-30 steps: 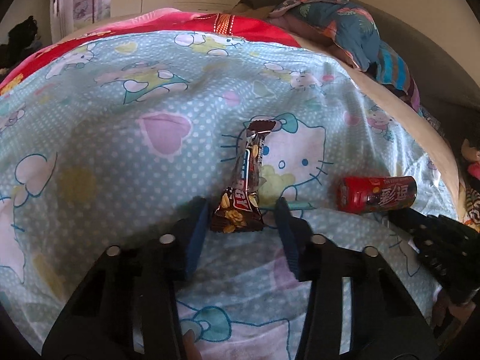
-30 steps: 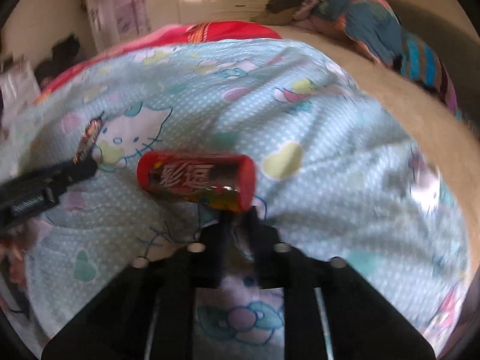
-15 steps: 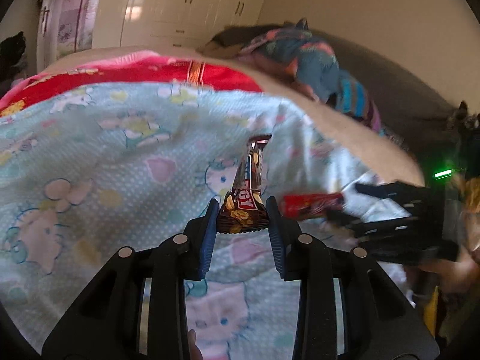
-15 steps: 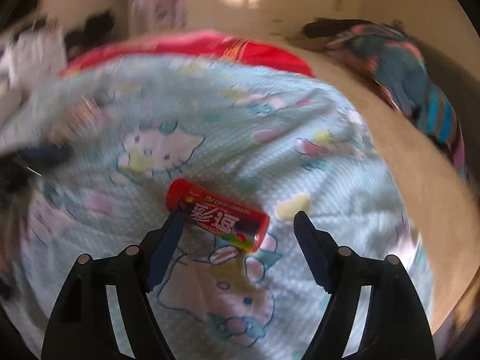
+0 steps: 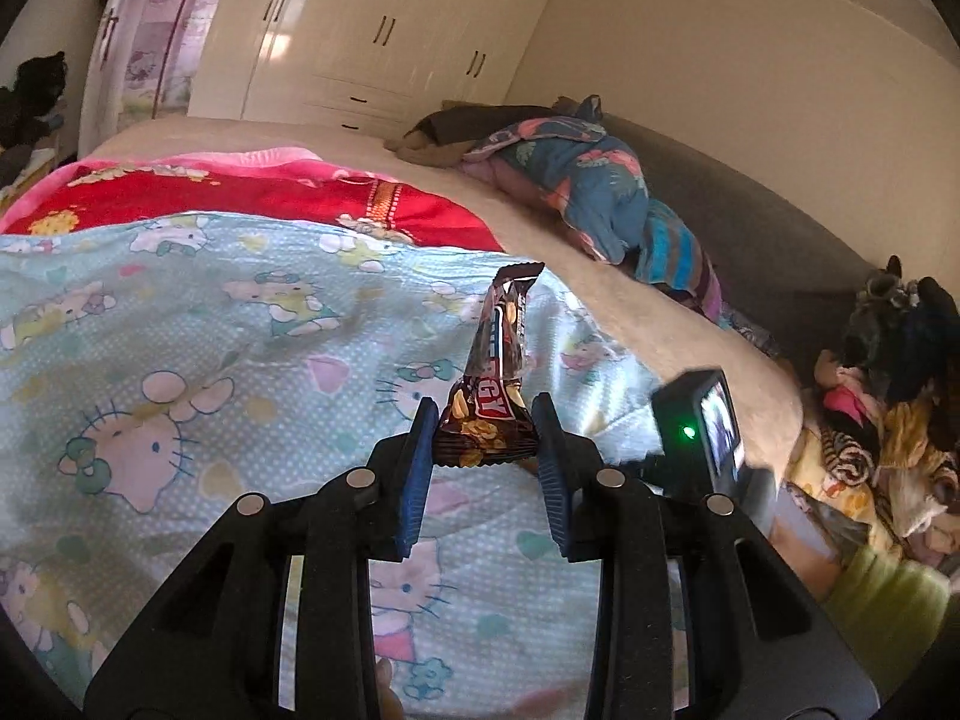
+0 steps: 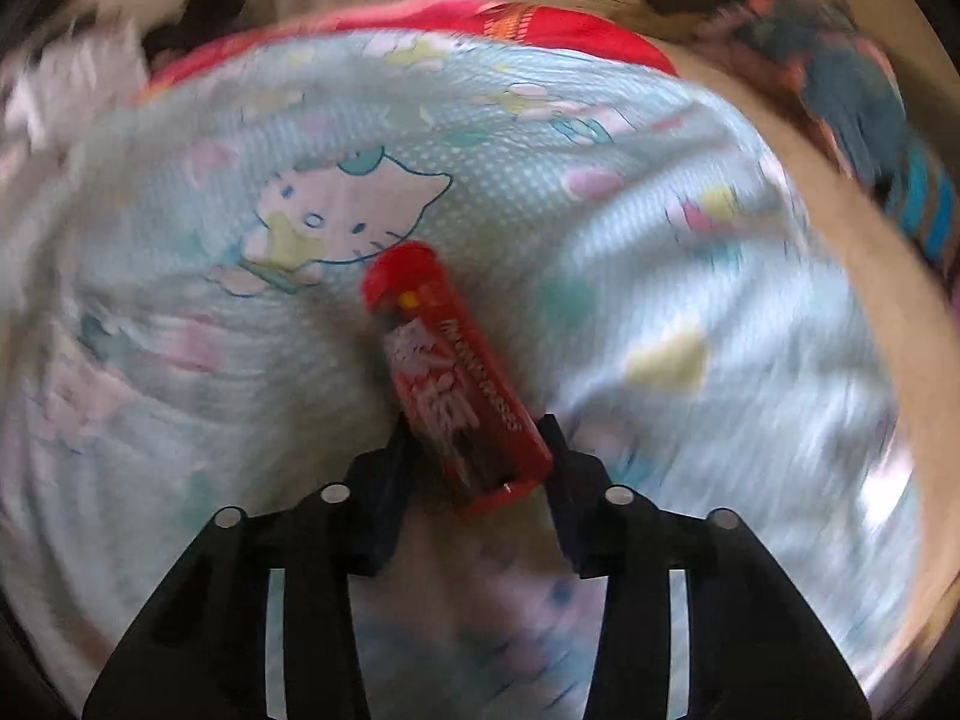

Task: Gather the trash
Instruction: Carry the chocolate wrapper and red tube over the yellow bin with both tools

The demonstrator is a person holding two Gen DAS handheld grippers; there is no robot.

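Item one, brown snack wrapper point(image 5: 489, 414): I have it pinched at its lower end by my left claw point(image 5: 485, 456), blue pads pressed on both sides, the rest of the wrapper standing up and clear of the bed.

Item two, red candy tube point(image 6: 447, 384): it lies slantwise on the pale blue cartoon-cat blanket point(image 6: 300, 360), cap end away from me, its near end between the fingers of my right claw point(image 6: 480, 468). That claw is closing around it; the view is blurred and I cannot tell whether the pads yet press on it.

Surroundings, from the left wrist view: a red blanket point(image 5: 240, 198) lies beyond the blue one, a heap of patterned bedding point(image 5: 588, 192) sits at the far right of the bed, and white wardrobes point(image 5: 372, 36) stand behind.
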